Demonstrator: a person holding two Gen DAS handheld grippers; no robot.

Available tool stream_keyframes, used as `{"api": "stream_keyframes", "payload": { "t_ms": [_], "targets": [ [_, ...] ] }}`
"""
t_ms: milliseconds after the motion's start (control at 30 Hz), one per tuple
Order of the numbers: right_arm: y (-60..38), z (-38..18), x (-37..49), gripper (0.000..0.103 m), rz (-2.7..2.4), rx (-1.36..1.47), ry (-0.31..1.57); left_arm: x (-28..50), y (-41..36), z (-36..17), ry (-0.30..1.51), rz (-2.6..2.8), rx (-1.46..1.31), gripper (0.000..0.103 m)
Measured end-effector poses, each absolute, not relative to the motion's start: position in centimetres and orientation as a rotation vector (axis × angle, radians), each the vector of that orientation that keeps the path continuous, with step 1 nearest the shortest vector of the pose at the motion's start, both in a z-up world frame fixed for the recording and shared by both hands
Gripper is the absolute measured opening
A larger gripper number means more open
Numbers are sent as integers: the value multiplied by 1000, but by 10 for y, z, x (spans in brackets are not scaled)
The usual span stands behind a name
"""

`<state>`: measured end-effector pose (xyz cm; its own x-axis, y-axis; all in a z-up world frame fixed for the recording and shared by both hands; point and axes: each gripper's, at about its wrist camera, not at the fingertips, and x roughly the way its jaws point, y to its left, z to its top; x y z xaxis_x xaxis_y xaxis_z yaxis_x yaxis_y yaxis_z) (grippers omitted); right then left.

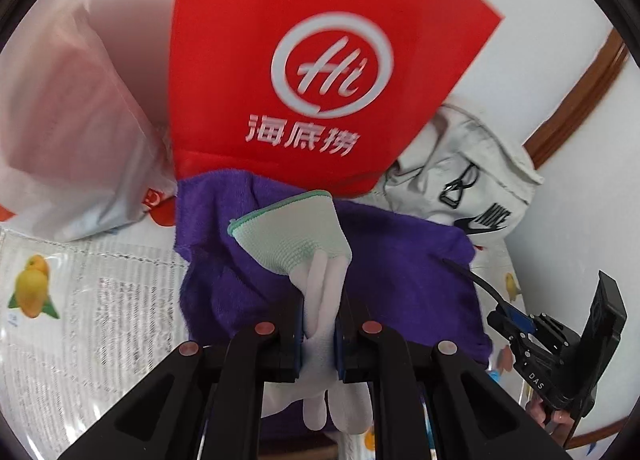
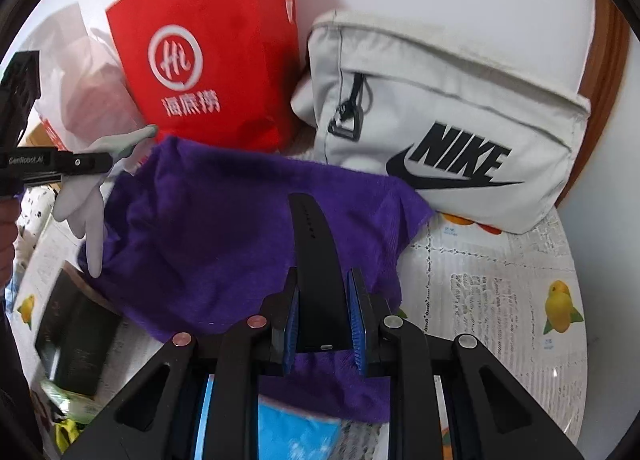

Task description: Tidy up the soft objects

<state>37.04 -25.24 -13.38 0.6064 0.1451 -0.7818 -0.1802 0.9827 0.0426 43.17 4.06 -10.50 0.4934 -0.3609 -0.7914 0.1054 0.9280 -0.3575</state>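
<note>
Left wrist view: left gripper [image 1: 319, 334] clamped on a white glove [image 1: 316, 260], held over a purple towel [image 1: 400, 280] on the printed tablecloth [image 1: 80, 300]; red paper bag [image 1: 320, 59] standing beyond, right gripper [image 1: 510, 326] at far right. Right wrist view: right gripper [image 2: 325, 314] closed on a black strap [image 2: 316, 260] above the purple towel [image 2: 220, 227]; white Nike bag [image 2: 460, 119] at far right, red paper bag [image 2: 208, 59] at far left, glove [image 2: 88, 199] hanging from the left gripper [image 2: 96, 163]

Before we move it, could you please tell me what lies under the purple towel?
The purple towel lies on the printed tablecloth, and its near edge overlaps something light blue. Whatever else sits beneath its middle is covered.
</note>
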Motion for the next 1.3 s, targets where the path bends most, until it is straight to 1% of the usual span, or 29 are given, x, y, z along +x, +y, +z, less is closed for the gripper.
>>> {"api": "stream_keyframes", "payload": {
  "t_ms": [200,467,500,533,567,600,633,667,700,800,933,1133,1300],
  "targets": [
    [-253,-150,388,22,189,-48,933,451,34,-131,1066,-277,-268,11],
    [-253,-166,397,22,194,-47,975,460,25,-146,1089,-280,-240,12],
    [-253,-167,398,23,193,-44,979,460,23,-148,1095,-281,-232,16],
    [-253,-168,399,23,192,-40,986,459,20,-150,1103,-283,-222,25],
    [-254,-170,399,26,192,-37,992,458,17,-151,1108,-282,-208,31],
    [-254,-170,399,35,199,-31,998,457,14,-151,1107,-281,-200,47],
    [-254,-171,400,43,211,-22,1001,454,13,-150,1099,-279,-191,58],
    [-253,-171,398,57,226,-13,996,450,12,-148,1081,-279,-188,61],
    [-253,-170,397,61,243,0,986,448,13,-145,1068,-279,-183,63],
    [-250,-163,392,62,246,-1,961,439,15,-136,1050,-260,-149,66],
    [-247,-149,382,62,249,11,937,425,23,-123,1019,-243,-140,66],
    [-244,-131,356,63,253,26,902,386,32,-98,902,-226,-125,66],
    [-232,-119,325,63,285,-6,874,353,35,-83,896,-194,-91,66]
  ]
}}
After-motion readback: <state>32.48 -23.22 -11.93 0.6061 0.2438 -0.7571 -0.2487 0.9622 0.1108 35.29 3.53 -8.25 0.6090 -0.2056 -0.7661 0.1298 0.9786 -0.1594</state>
